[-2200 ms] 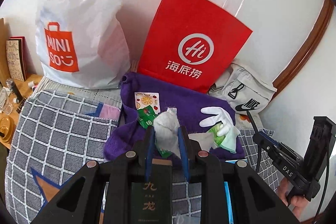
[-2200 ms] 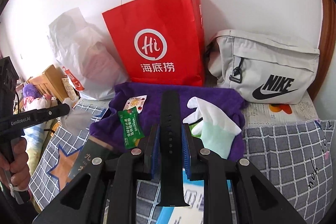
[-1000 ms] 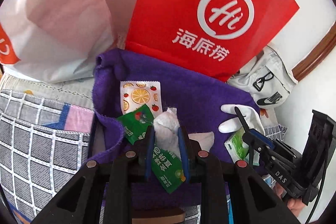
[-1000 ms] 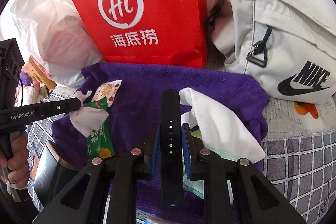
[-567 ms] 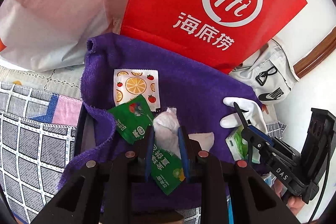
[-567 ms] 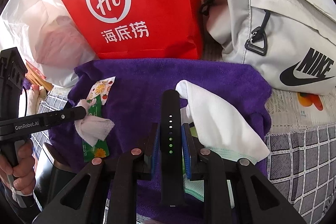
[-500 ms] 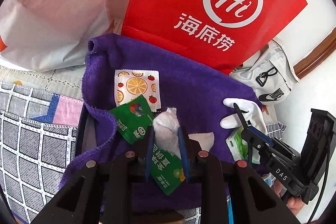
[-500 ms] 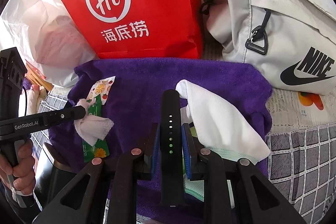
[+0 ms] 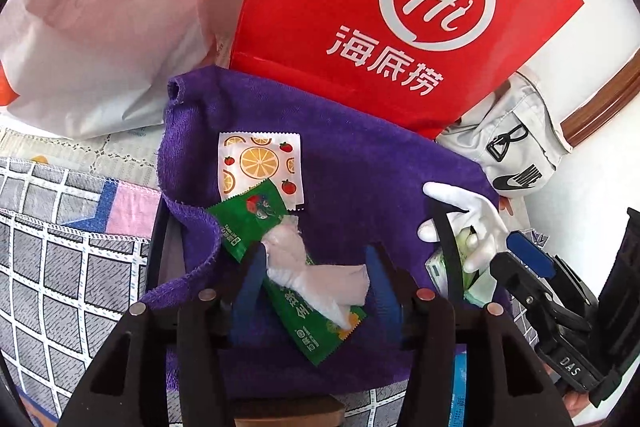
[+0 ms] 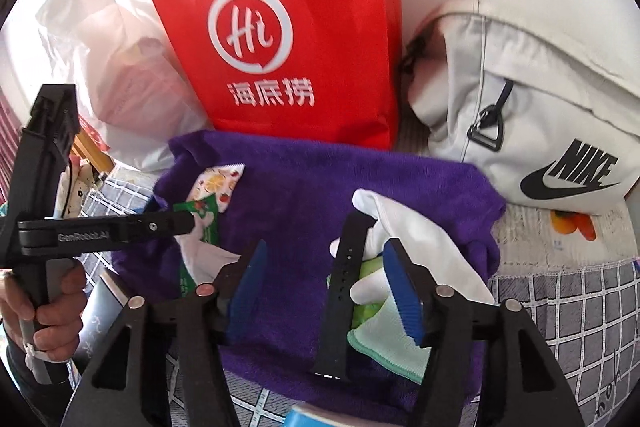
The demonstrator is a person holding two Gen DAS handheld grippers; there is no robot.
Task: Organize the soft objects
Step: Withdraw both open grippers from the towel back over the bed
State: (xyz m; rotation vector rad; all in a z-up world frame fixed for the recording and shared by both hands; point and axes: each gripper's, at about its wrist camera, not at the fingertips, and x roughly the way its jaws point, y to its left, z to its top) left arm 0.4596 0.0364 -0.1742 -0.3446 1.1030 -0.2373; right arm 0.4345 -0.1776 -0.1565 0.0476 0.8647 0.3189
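Note:
A purple towel (image 9: 360, 163) lies spread on the bed, also in the right wrist view (image 10: 320, 183). My left gripper (image 9: 316, 279) is open; a crumpled white tissue (image 9: 316, 275) lies loose between its fingers on a green packet (image 9: 256, 219). A fruit-print sachet (image 9: 260, 163) lies behind. My right gripper (image 10: 324, 279) is open; a black watch strap (image 10: 344, 287) lies between its fingers, beside a white glove (image 10: 420, 231) on a green-edged cloth (image 10: 384, 343).
A red paper bag (image 10: 288, 39) stands behind the towel. A white plastic bag (image 9: 100, 27) is to its left, a grey Nike bag (image 10: 528, 115) to its right. A checked blanket (image 9: 60, 267) covers the bed. A dark box (image 10: 96, 319) lies at left.
Both grippers have opened. The tissue has dropped from the left gripper onto the green packet, and the strap has dropped from the right gripper onto the towel beside the glove.

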